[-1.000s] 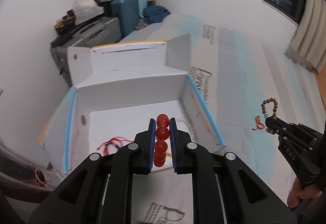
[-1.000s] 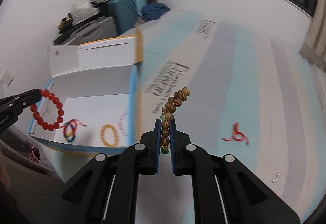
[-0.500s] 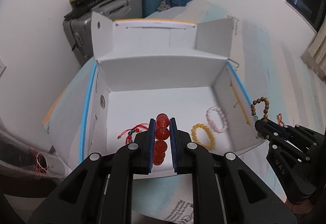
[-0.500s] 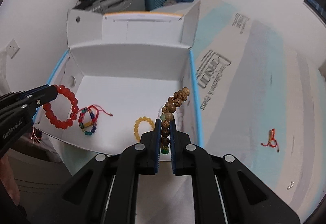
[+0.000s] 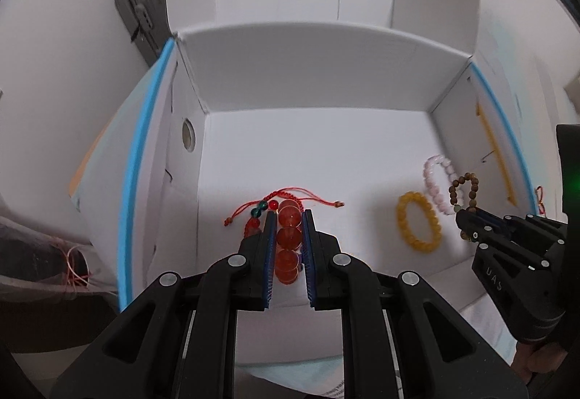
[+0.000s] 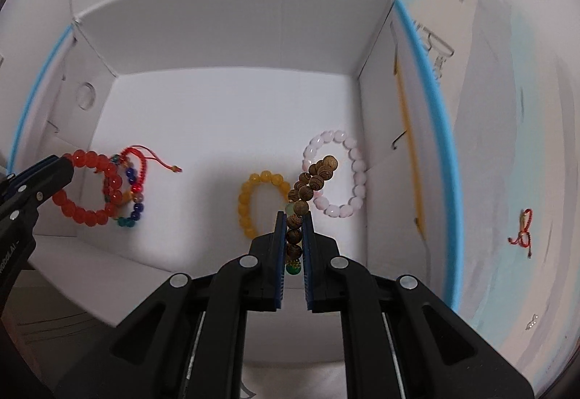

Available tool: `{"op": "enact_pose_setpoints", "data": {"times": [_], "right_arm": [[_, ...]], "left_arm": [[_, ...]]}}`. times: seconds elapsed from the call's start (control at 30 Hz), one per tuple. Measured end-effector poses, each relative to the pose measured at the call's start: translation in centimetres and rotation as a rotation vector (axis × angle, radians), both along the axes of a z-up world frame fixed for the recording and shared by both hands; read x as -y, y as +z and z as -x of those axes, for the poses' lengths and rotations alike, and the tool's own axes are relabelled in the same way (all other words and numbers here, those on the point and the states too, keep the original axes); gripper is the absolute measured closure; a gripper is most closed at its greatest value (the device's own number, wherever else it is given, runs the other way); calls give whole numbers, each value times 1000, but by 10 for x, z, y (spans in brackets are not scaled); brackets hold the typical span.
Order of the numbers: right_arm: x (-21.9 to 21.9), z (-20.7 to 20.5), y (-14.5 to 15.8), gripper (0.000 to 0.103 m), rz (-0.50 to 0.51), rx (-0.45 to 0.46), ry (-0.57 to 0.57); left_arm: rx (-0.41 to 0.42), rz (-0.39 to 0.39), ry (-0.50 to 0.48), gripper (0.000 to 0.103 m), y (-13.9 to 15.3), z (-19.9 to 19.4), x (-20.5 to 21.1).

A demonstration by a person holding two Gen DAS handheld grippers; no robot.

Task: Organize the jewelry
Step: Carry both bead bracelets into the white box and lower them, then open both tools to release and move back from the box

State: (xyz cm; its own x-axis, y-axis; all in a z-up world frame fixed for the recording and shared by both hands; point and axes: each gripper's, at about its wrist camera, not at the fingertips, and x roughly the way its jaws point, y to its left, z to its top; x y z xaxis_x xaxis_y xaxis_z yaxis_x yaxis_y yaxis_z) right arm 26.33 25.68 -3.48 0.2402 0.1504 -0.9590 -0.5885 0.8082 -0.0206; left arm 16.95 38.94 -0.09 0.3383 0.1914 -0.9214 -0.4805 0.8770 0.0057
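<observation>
Looking from the left wrist, the left gripper (image 5: 288,217) was seen pointed steeply down into an open white cardboard box with blue-edged sides (image 5: 319,80), its fingers (image 5: 269,236) closed narrowly on a bracelet of large translucent red beads (image 5: 288,236). A multicoloured bead bracelet on a red braided cord (image 5: 279,199) was seen lying on the box floor just beyond the fingertips. To the right on the floor, a yellow bead bracelet (image 5: 418,221) and a pale pink bead bracelet (image 5: 436,181) were found just beside each other. At the right edge the right gripper (image 5: 467,223) was seen over the box with a bracelet of small brown wooden beads (image 5: 464,190) hanging from its tip.

From the right wrist, the right gripper (image 6: 293,225) was seen with its fingers (image 6: 279,243) pinched narrowly on the brown wooden bracelet (image 6: 311,185), a green bead showing at the lower end; the loop was held above the yellow (image 6: 250,207) and pink (image 6: 348,174) bracelets. At the left, the red bracelet (image 6: 87,192) was seen gripped by the left gripper (image 6: 67,169), overlapping the multicoloured one (image 6: 134,188) in this view. A small red cord ornament (image 6: 523,228) was seen lying outside the box on a pale blue and grey printed sheet (image 6: 507,109).
</observation>
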Motion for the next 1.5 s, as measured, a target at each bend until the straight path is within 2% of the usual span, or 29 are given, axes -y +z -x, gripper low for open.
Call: {"op": "enact_pose_setpoints", "data": {"times": [0.3,0.47,0.5,0.53,0.57,0.6,0.67,0.73,0.8,0.9,0.97,1.1,1.17,1.27,1.5], "right_arm": [[-7,-3,-19,95,27,-10,9],[-7,6,-9,93,-8,37,43],[-7,8,-7,92,-8,52,50],[-9,10,-3,83,-12,67,55],[-8,12,1,73,-27,78,60],[-7,14,5,69,-39,87,63],[-6,19,13,60,-61,110,70],[-4,23,21,51,-82,128,78],[0,28,31,49,-102,153,88],[7,33,45,40,-122,176,90],[14,34,51,35,-133,187,83],[31,36,63,27,-153,208,71],[39,36,69,17,-169,211,59],[53,37,79,10,-182,229,42],[92,42,100,8,-197,264,2]], "left_arm": [[-61,4,5,90,-24,-10,-3],[-32,-12,11,87,-18,-7,-2],[-22,-24,17,87,-15,-5,-3],[-12,-44,19,87,-11,-3,-2],[-6,-52,19,84,-8,-1,-2],[0,-53,19,80,-5,0,-1],[16,-59,26,60,0,3,0],[32,-73,31,50,5,7,2],[42,-80,32,46,10,10,3],[61,-84,37,36,19,14,7],[78,-92,42,25,27,16,11],[117,-101,43,17,43,22,19],[136,-104,42,13,52,24,24],[158,-112,40,6,61,26,34],[204,-116,15,6,79,24,67]]}}
